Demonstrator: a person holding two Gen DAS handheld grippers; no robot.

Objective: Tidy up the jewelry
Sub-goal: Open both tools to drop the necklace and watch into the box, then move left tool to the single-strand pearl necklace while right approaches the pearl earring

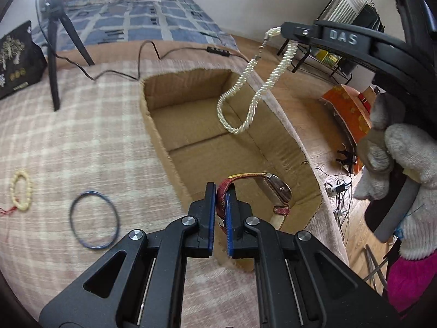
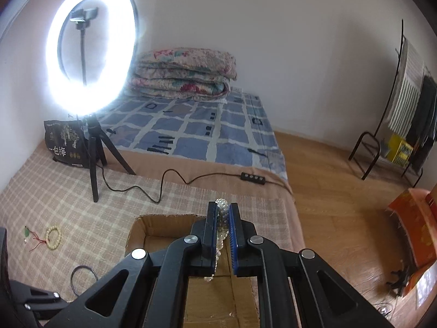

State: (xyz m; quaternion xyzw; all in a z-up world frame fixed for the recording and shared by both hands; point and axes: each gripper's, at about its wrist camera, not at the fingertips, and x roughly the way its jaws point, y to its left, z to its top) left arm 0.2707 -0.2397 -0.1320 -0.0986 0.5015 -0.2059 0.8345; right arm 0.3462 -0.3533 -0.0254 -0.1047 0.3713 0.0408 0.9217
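Note:
My left gripper (image 1: 220, 191) is shut on the red strap of a wristwatch (image 1: 274, 191), which hangs over the near corner of an open cardboard box (image 1: 164, 142). My right gripper (image 2: 222, 210) is shut on a white pearl necklace (image 2: 221, 227). In the left wrist view the necklace (image 1: 247, 95) dangles in a loop from the right gripper (image 1: 284, 31) above the box. The box also shows in the right wrist view (image 2: 164, 222). A blue bangle (image 1: 94, 220) and a cream bead bracelet (image 1: 20, 191) lie on the checked cloth, left of the box.
A ring light on a black tripod (image 2: 91, 153) stands at the back left with its cable (image 2: 164, 183) trailing across the cloth. A black bag (image 2: 64, 142) sits beside it. A small green pendant (image 2: 26, 232) lies near the bracelet (image 2: 53, 237). The bed edge drops to a wooden floor on the right.

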